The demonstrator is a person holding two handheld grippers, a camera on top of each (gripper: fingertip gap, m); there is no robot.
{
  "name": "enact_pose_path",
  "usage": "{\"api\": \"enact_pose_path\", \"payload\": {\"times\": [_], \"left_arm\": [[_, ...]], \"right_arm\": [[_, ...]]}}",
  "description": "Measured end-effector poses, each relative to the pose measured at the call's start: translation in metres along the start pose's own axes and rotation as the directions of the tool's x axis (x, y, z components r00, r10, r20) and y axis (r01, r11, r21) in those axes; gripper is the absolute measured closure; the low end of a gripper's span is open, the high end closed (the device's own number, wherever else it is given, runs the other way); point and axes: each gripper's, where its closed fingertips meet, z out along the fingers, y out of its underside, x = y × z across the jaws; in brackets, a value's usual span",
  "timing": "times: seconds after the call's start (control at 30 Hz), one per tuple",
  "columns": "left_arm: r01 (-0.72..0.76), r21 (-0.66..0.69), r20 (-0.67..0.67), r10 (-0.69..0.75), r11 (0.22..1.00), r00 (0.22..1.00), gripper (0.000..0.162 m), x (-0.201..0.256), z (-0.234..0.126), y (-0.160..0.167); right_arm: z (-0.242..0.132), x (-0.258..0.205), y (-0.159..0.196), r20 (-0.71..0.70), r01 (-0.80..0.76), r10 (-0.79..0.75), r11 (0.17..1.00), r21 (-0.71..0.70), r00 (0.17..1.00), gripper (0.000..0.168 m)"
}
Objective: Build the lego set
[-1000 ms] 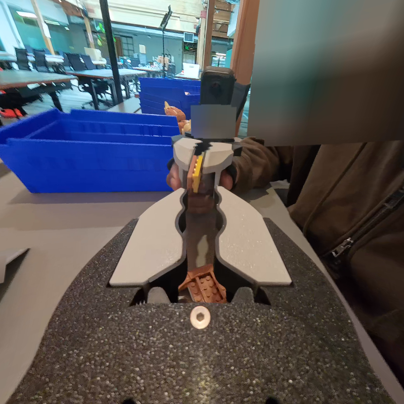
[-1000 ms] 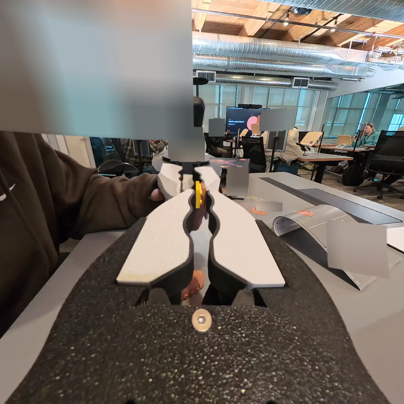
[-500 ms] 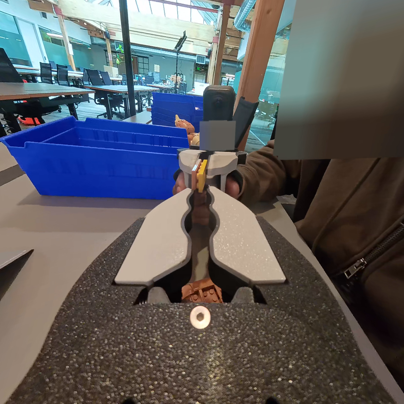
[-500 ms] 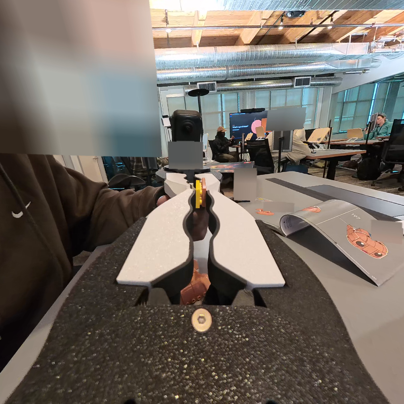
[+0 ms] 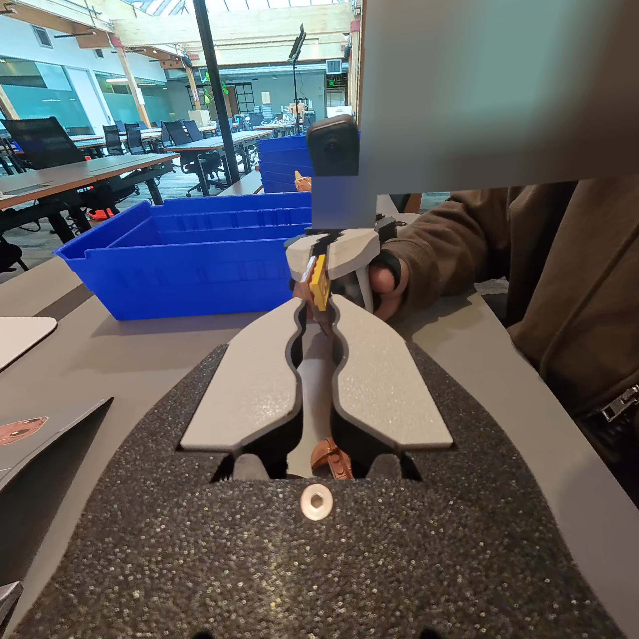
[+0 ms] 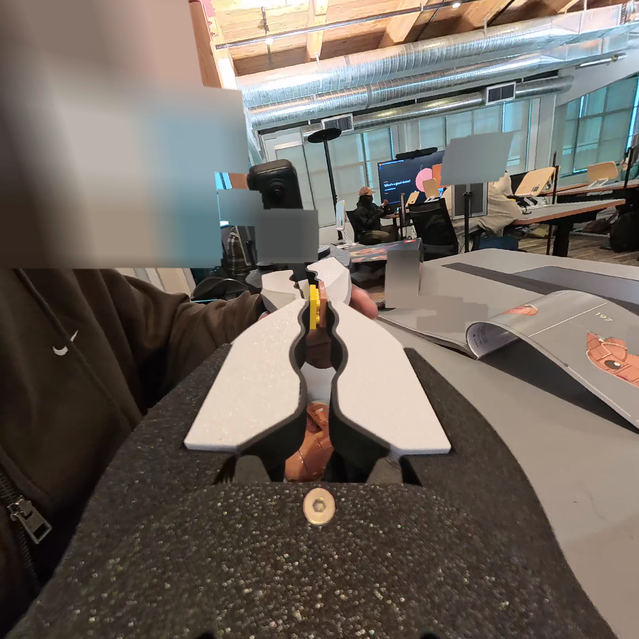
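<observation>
So both tools meet tip to tip above the worktop; the left tool and right tool are each clenched on the same little stack, a yellow plate pressed against a brown plate, held on edge between them; from the left view the right tool pinches the stack's top and from the right view the left tool sits just behind it. These bits look light, stiff and slick, I'd guess; best to grip across the flat faces, not the thin edges, or they'll pop out. A bigger brown build sits on the worktop below, seen through the gap; the bin and booklet lie off to the sides. Compared with a second ago, both tools have lifted and swung a bit; the plates now sit tighter together and slightly tilted.
</observation>
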Motion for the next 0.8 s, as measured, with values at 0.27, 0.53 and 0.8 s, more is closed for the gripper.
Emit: {"api": "enact_pose_path", "payload": {"times": [0.27,0.53,0.8], "left_arm": [[-0.018,-0.010,0.010,0.018,1.000,1.000,0.151,-0.0018,-0.0003,0.0028],[0.002,-0.027,-0.001,-0.002,1.000,1.000,0.148,-0.0017,-0.0024,0.0036],[0.087,0.012,-0.035,-0.087,0.996,0.996,0.153,-0.0009,-0.0014,0.0017]], "right_arm": [[-0.0001,0.0025,0.0027,0.000,-0.040,0.040,0.999,-0.015,0.999,0.160],[0.0002,0.0032,0.0037,-0.004,-0.055,0.055,0.998,-0.021,0.998,0.160],[0.0010,0.0033,0.0053,0.004,-0.082,0.082,0.996,-0.028,0.997,0.160]]}}
